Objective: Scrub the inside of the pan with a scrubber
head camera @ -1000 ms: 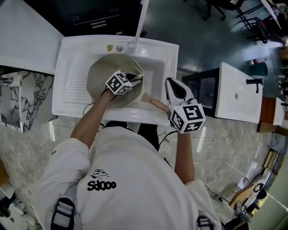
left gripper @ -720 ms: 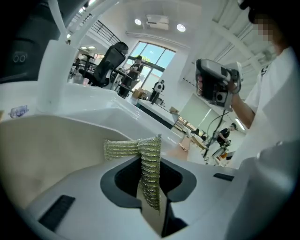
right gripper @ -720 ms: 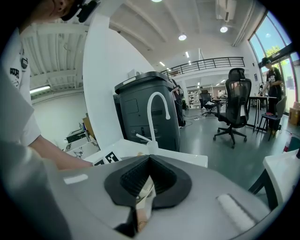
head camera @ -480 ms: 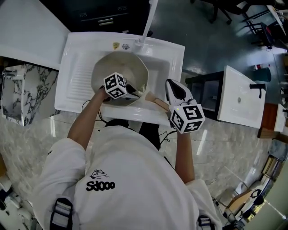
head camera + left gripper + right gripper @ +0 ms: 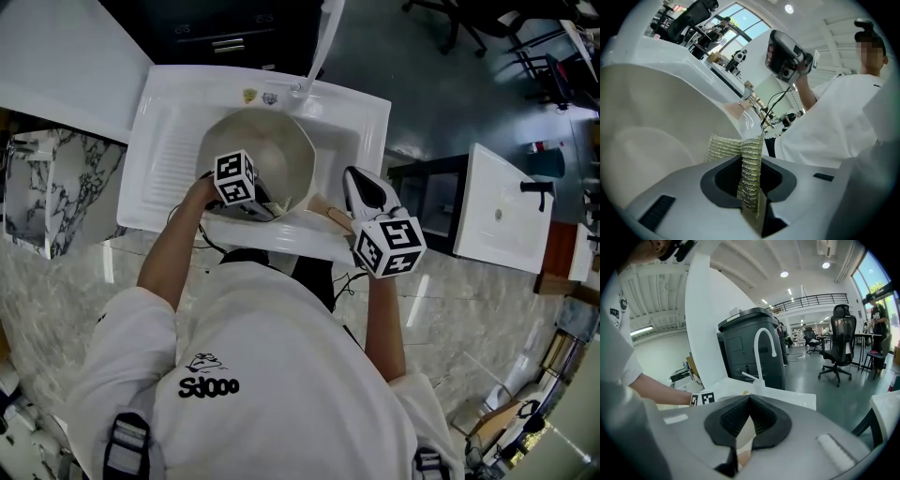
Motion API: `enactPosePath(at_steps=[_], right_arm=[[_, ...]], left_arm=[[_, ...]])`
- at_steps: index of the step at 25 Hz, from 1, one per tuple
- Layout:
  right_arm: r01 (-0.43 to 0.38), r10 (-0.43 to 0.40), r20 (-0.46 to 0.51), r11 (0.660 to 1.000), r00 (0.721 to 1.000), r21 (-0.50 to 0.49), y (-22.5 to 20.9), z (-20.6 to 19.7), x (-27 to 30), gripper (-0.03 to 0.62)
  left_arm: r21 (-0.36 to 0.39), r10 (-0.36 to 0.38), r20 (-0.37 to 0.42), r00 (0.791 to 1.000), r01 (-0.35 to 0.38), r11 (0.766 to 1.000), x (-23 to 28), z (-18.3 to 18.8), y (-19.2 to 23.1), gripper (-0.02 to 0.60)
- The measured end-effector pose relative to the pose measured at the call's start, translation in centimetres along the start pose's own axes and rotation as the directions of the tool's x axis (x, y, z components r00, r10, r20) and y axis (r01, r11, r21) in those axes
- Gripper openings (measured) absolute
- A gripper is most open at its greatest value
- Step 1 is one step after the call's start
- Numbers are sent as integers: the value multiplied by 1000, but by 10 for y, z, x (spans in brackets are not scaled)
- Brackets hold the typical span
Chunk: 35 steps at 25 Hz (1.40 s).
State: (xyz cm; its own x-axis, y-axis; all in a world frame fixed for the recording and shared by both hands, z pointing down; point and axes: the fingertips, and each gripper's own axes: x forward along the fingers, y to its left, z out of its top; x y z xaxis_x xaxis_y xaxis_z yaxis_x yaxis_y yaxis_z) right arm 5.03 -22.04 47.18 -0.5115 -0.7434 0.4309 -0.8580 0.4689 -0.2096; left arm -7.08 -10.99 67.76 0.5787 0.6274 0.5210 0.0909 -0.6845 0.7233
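Observation:
A cream pan (image 5: 267, 150) stands tilted in the white sink (image 5: 164, 178). Its inner wall (image 5: 651, 117) fills the left of the left gripper view. My left gripper (image 5: 253, 202) is low inside the pan, near its near rim. There it (image 5: 750, 157) is shut on a gold mesh scrubber (image 5: 740, 147), which lies against the pan's inside. My right gripper (image 5: 361, 192) is at the sink's near right corner. Its jaws (image 5: 749, 401) are shut on the pan's pale wooden handle (image 5: 326, 214), a strip of which (image 5: 742, 430) shows between them.
A curved white faucet (image 5: 319, 42) rises behind the sink, also in the right gripper view as the faucet (image 5: 761, 350). A ribbed drainboard (image 5: 155, 169) lies left of the basin. Marble floor surrounds me; a second white sink unit (image 5: 502, 202) stands to the right.
My left gripper has drawn the scrubber from the pan's middle down toward its near rim. The right gripper has kept its hold on the handle, hardly moving.

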Motion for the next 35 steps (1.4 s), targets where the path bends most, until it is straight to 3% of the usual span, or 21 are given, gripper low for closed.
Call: enactPosePath(at_steps=[6,8,13,19,24,30,32,35], right_arm=[[-14,14,-21,1000,1000,-1,4,-6,5,9],[-14,14,-23,1000,1000,3,3,-7,6,9],[0,1,-27,1000,1000,28,-2,-11,3,9],[15,-13,-41,999,999,46,-14,-17,0,9],[23,-21,-45,998,999,55,-19,-18,1,9],[22,-19,-55,998,998,56,-21,-18,5,9],[18,-15,-58,998,998,57,-21,-18,6,9],[11,-8,-61,998,998,55,-21,-17,8,9]], left_arm=[[-18,87,-43,995,-88,996,9,2,19,74],[-6,146,-51,988,-147,989,11,4,31,74],[-8,324,-13,946,-324,946,12,17,64,74],[-75,455,17,890,-453,888,4,33,99,72],[-131,543,100,833,-530,838,-15,52,124,72],[-140,661,121,740,-647,750,-47,66,150,72],[-141,697,123,706,-683,717,-56,66,156,72],[-124,760,124,638,-750,650,-75,65,162,72]])
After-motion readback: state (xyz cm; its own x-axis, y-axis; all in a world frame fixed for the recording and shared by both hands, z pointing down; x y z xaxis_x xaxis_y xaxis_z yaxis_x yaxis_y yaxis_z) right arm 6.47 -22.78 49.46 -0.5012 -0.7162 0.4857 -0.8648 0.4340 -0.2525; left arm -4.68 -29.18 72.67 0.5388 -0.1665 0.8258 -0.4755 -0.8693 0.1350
